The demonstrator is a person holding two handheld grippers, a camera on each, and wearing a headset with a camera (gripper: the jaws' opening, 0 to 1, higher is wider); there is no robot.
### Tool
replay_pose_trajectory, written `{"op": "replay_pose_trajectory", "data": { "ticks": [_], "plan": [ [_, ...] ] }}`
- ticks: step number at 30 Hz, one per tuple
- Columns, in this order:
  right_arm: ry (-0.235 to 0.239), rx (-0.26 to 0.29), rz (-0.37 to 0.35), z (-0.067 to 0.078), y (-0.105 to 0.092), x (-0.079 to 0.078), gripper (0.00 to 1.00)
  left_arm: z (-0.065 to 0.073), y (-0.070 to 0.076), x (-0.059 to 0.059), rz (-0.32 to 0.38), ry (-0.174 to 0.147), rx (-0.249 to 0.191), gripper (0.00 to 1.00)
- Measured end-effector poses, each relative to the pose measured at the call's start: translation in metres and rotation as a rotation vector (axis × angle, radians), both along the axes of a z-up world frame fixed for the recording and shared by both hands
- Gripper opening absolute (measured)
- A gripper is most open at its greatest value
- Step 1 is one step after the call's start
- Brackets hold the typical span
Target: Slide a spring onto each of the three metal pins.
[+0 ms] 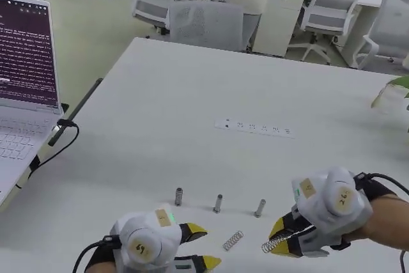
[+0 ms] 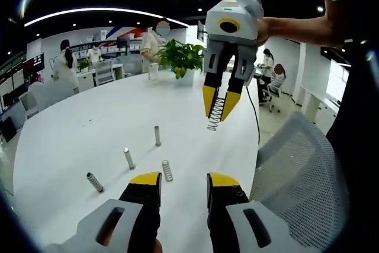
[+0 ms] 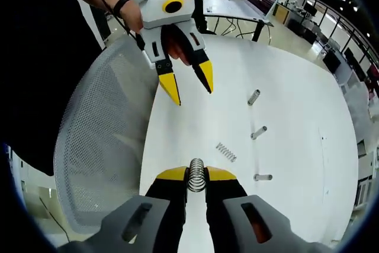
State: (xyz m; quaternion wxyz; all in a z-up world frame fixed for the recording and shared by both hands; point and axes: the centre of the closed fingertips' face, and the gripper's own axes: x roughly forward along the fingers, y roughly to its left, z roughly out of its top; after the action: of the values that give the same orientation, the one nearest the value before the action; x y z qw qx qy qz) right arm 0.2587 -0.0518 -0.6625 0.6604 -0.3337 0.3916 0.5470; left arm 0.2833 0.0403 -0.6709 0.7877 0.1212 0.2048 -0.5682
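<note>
Springs go on pins, and I think I am in the middle of that job. My right claw point(image 1: 279, 241) is squeezed shut on a spring point(image 3: 196, 181) and holds it up over the white table point(image 1: 160, 126). My left claw point(image 2: 183, 180) is open and holds nothing.

Three pins stand in a row. The left pin point(image 1: 179, 196) looks thick and ribbed, so I think its spring is on. The middle pin point(image 1: 218, 203) and the right pin point(image 1: 260, 208) look bare. A loose spring point(image 1: 233, 240) lies flat on the table between my two claws, just in front of the pins.

Next, I think, the held spring goes to the right pin, the one nearest my right claw. I must tip it so its open end looks down at the pin top, line them up, then slide it down. The hole is small, so my aim must be good.

Nothing stands between claw and pin. The loose spring is close, so I should not bump it.

A laptop point(image 1: 22, 62), a power strip point(image 1: 252, 127) and a chair point(image 1: 204, 23) are well apart from my work.
</note>
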Motion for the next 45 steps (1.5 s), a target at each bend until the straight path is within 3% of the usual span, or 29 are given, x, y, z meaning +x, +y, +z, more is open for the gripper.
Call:
{"op": "replay_pose_trajectory", "data": {
  "ticks": [10,27,45],
  "plan": [
    [0.02,-0.024,-0.021,-0.009,-0.009,0.008,0.08,-0.004,0.029,0.01,0.068,0.011,0.011,0.28],
    [0.015,-0.051,-0.043,-0.014,-0.014,0.036,0.08,-0.004,0.076,0.028,0.2,0.017,0.007,0.38],
    [0.029,-0.074,-0.042,-0.029,-0.007,0.064,0.08,-0.006,0.109,0.039,0.293,0.041,0.006,0.49]
  ]
}}
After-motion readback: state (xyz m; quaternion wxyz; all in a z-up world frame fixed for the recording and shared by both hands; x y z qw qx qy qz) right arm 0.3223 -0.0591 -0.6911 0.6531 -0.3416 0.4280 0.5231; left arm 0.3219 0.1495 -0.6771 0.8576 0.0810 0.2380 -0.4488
